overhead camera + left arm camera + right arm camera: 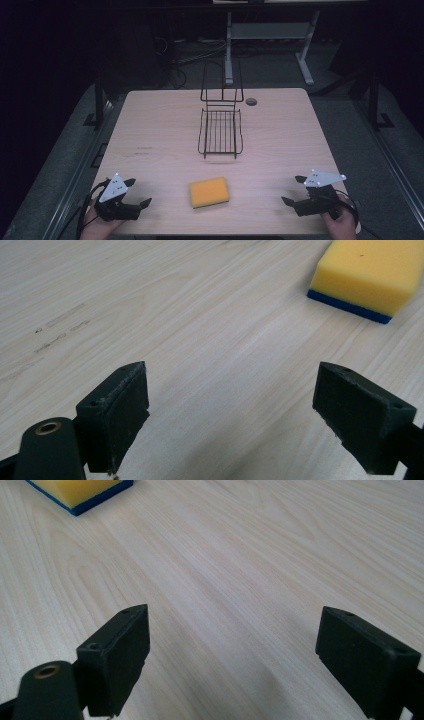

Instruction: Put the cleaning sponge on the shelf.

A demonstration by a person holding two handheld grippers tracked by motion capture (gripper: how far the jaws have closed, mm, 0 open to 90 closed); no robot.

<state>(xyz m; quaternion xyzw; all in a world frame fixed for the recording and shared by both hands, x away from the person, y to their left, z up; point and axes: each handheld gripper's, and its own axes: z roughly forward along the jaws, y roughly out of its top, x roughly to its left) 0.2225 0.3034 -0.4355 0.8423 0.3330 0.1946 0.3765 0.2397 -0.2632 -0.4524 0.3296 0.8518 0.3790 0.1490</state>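
the sponge [209,192] lies flat on the wooden table [280,135], yellow side up with its blue layer underneath, near the front edge and roughly midway between the two grippers, touching neither. from the sponge, the left gripper [135,194] sits at about 9 o'clock and the right gripper [294,190] at about 3 o'clock, both well apart from it and low over the table. each is held in a hand at the near edge. the left gripper has its jaws spread wide with only bare wood between them; in the left gripper view the sponge [370,277] lies at about 1 o'clock. the right gripper also has its jaws spread wide and holds nothing; in the right gripper view the sponge [82,492] lies at about 11 o'clock. a black wire rack [220,131] stands at 12 o'clock from the sponge, farther back on the table.
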